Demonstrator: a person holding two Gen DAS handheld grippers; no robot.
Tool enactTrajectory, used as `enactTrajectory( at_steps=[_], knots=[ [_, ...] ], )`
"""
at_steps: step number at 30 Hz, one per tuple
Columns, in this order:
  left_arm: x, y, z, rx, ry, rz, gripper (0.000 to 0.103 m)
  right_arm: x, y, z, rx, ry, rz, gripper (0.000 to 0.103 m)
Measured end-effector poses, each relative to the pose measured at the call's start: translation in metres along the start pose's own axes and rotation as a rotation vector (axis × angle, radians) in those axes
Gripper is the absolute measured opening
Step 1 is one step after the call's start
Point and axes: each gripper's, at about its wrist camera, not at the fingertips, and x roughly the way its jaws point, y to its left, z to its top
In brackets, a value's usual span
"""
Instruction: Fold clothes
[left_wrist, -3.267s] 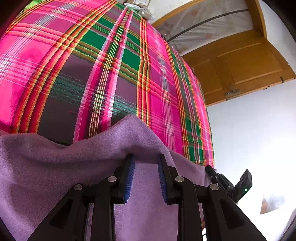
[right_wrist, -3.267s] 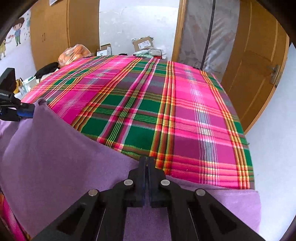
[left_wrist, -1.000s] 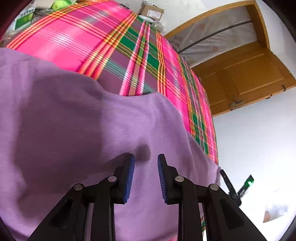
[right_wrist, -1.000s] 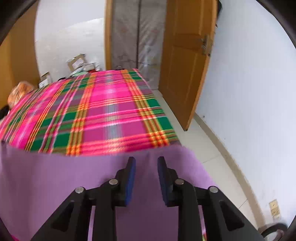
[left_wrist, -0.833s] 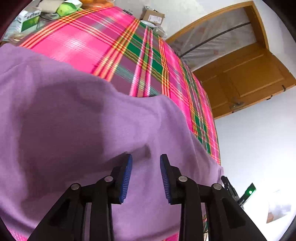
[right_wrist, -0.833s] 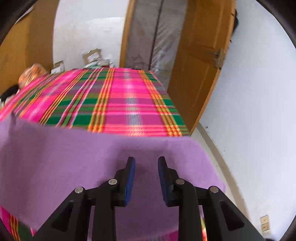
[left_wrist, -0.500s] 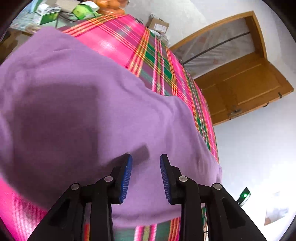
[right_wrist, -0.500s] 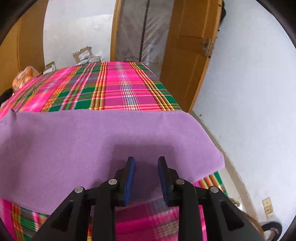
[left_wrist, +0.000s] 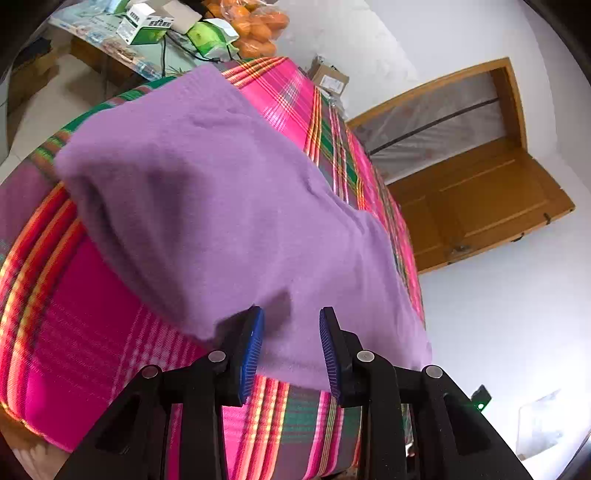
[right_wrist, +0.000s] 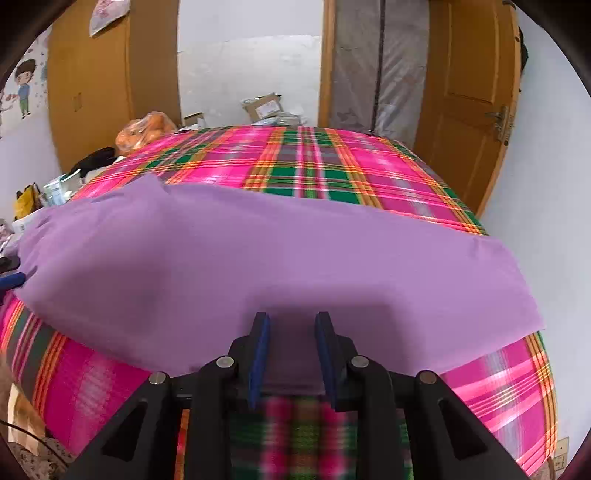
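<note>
Purple cloth (right_wrist: 258, 258) now released onto the plaid bed (right_wrist: 351, 166) — left gripper (left_wrist: 291, 347) and right gripper (right_wrist: 291, 350) drawn back, jaws apart — one fold judged laid.

The purple cloth (right_wrist: 258, 258) is hiding much of the plaid bedspread (right_wrist: 332, 166); at lower centre of the right wrist view the plaid is blurring.

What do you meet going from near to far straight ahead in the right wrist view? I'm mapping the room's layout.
Right gripper, jaws open → purple fleece cloth → pink and green plaid bedspread → brown cardboard box → white back wall.
</note>
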Motion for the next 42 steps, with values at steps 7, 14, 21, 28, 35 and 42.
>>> enactTrajectory(
  at_steps=[7,14,21,28,35,42],
  knots=[
    [-0.016,0.013,-0.008,-0.01,-0.016,-0.021,0.032,-0.013,0.046,-0.005,-0.111,-0.008,0.128,0.025],
    [-0.032,0.031,-0.01,-0.056,-0.05,-0.038,0.032,-0.022,0.097,-0.009,-0.257,0.014,0.287,0.025],
    [-0.039,0.038,-0.013,-0.086,-0.074,-0.017,0.032,-0.018,0.159,-0.002,-0.401,0.023,0.425,0.025],
    [-0.052,0.042,-0.008,-0.121,-0.109,0.03,0.033,-0.015,0.198,0.009,-0.449,0.031,0.569,0.018],
    [-0.059,0.019,-0.01,-0.07,-0.152,0.056,0.033,0.004,0.226,0.022,-0.444,0.063,0.586,0.006],
    [-0.029,-0.013,-0.008,0.023,-0.112,0.068,0.033,0.005,0.212,0.019,-0.414,0.079,0.594,0.005]
  ],
)
